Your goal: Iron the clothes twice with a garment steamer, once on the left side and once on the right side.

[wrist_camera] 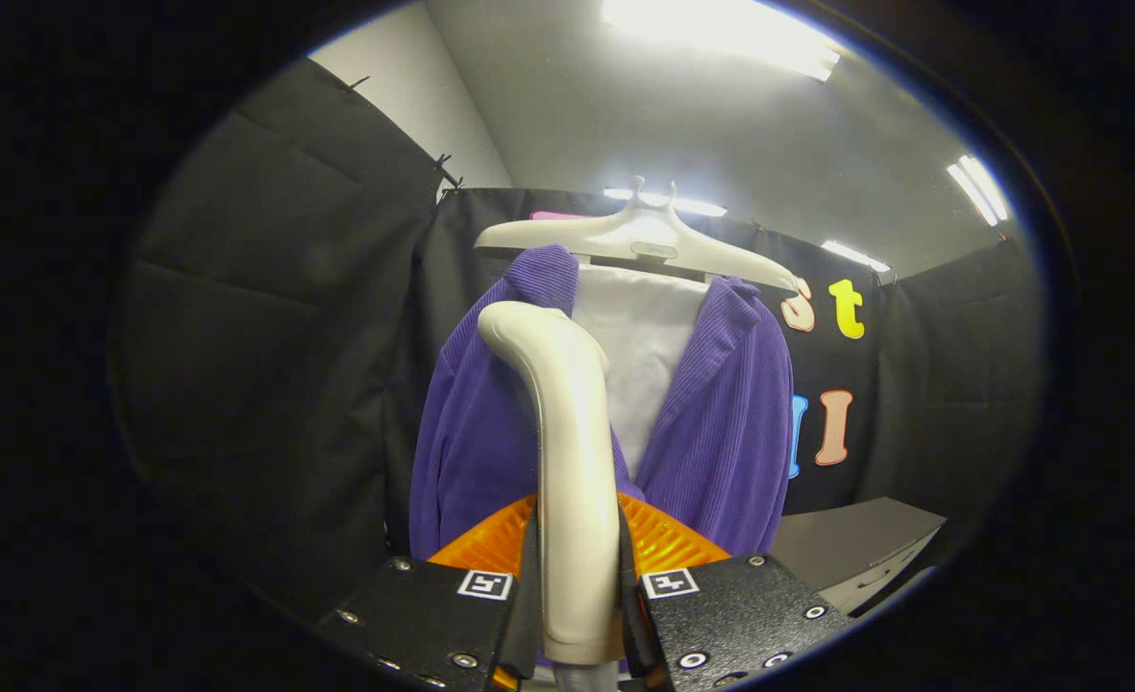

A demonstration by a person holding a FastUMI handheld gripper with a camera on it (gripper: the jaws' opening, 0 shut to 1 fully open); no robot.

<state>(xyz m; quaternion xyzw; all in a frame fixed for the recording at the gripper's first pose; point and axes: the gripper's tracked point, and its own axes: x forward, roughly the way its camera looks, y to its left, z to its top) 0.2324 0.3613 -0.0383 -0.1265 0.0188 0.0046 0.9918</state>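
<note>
The gripper is closed on the steamer, both fingers pressing on the lower part of its pale handle, which stands upright between them and curves over at the top toward the left. The steamer's head sits in front of the jacket, level with its left collar and chest; whether it touches the cloth cannot be told. The jacket is purple and ribbed, and hangs open on a white hanger with a white panel showing between its lapels. The hanger's arms reach past both shoulders, and the right arm ends near the booth wall. To the left of the jacket the sleeve edge hangs straight down, with a narrow strip of dark cloth wall beside it; that wall folds forward and closes in the left side. To the right, the other sleeve edge falls close to the back wall, and below it there is a grey flat surface with a sharp corner pointing toward the right finger. Just behind the fingers, at the foot of the handle, an orange ribbed part fans out on both sides. Above the hanger the room opens up: a pale ceiling with bright strip lights, and a light wall above the cloth on the left.
</note>
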